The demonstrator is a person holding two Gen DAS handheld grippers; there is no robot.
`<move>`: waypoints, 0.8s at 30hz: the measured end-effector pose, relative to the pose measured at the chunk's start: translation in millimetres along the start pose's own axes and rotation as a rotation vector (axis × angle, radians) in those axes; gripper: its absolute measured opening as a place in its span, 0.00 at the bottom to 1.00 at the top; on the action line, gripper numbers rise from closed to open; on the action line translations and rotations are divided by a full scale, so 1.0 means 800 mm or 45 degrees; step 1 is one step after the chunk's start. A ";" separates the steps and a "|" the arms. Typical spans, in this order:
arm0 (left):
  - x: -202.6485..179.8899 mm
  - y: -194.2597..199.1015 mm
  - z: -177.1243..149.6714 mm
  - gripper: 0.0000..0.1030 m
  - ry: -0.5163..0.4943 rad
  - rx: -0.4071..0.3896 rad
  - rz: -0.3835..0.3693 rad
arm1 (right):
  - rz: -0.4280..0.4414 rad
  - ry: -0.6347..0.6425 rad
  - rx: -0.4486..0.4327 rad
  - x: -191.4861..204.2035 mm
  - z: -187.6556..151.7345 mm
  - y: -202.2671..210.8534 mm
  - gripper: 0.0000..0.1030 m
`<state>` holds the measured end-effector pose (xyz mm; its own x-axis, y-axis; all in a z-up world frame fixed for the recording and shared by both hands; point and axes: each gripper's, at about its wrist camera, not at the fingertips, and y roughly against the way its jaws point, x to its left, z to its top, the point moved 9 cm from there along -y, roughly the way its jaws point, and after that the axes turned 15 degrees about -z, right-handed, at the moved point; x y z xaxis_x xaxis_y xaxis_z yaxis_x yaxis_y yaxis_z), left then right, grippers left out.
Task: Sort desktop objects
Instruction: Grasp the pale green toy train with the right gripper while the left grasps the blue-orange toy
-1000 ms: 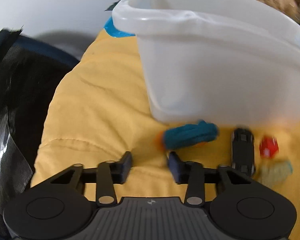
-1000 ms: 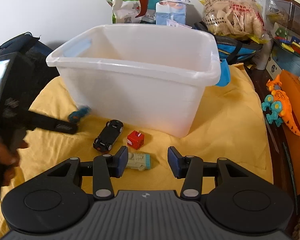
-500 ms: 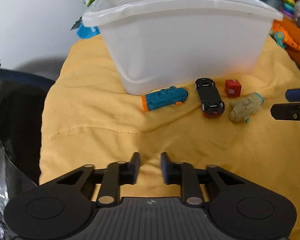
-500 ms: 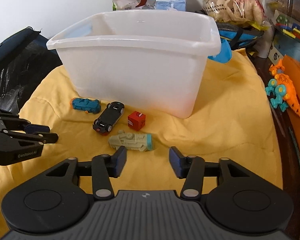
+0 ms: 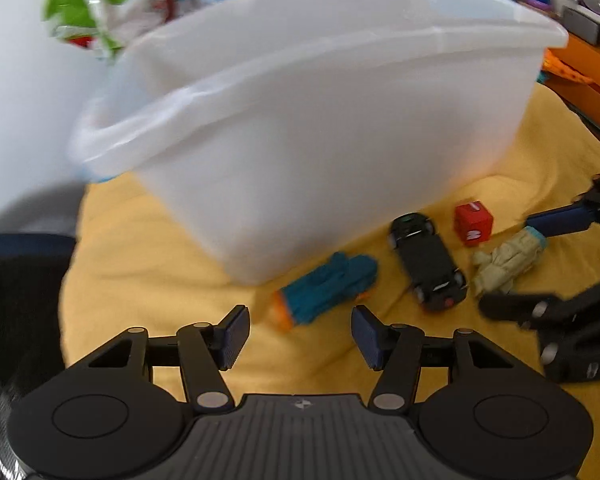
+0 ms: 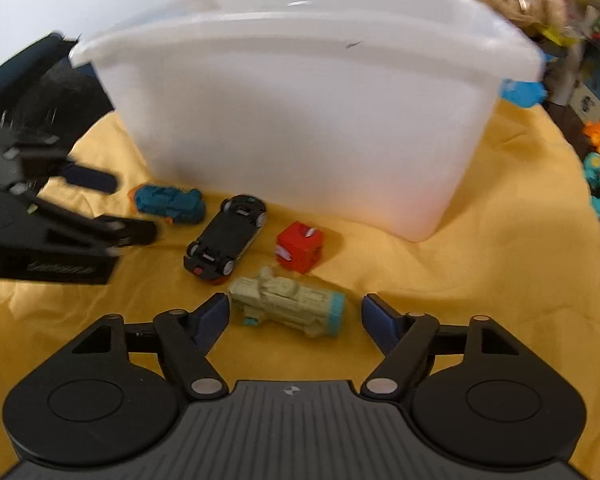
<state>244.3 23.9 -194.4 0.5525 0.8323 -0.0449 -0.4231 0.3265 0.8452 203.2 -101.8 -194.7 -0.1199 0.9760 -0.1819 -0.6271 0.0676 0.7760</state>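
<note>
Left wrist view. Left claw [image 5: 300, 332]: jaws spread, just been opening, nothing between the pads. Teal toy vehicle with orange nose [image 5: 326, 288]: lies on the yellow cloth [image 5: 140, 264] directly ahead of the claw and just beyond its tips, nose toward the left pad, long axis slanting up to the right, so it sits across the jaw gap, not along it. Its far end rests against the foot of the white plastic bin [image 5: 320, 132]. Further right of the claw: black toy car [image 5: 428, 264], on its roof, then red cube [image 5: 473, 223], then beige toy vehicle [image 5: 508, 258]. The right claw's fingers show at the right edge, bracketing the beige toy.

Right wrist view. Right claw [image 6: 296, 316]: jaws parted, just been opening, empty; pads do not press anything. Beige toy vehicle with light-blue end [image 6: 288, 306]: lies between the two fingertips, close to the left pad, long axis running crosswise from pad to pad, blue end toward the right pad. Red cube [image 6: 299, 252] and black car [image 6: 226, 240] just beyond; teal vehicle [image 6: 168, 202] far left, near the left claw [image 6: 112, 208].

Judgement: each hand is nearest its own toy. Only this view shows the beige toy inside the jaw span; only the left view shows the teal toy's lie relative to its claw.
</note>
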 end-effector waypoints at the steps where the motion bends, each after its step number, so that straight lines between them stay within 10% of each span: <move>1: -0.003 -0.005 0.001 0.56 0.002 0.008 -0.034 | -0.017 0.030 -0.014 0.000 -0.002 0.001 0.62; 9: -0.070 0.008 -0.027 0.32 0.003 0.030 -0.124 | -0.044 -0.029 0.013 -0.043 -0.027 0.016 0.62; 12: -0.100 0.019 -0.038 0.37 0.042 0.003 -0.203 | -0.042 -0.048 0.027 -0.053 -0.039 0.024 0.63; 18: -0.045 0.024 0.001 0.55 -0.063 -0.075 0.030 | -0.035 -0.056 0.027 -0.053 -0.036 0.025 0.63; 24: -0.051 -0.019 0.016 0.57 -0.310 0.047 -0.058 | -0.032 -0.050 0.008 -0.055 -0.038 0.034 0.63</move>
<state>237.4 -20.6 -198.4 0.7290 0.6832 0.0427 -0.3697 0.3404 0.8645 168.5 -149.4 -183.9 -0.0738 0.9813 -0.1777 -0.6244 0.0935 0.7755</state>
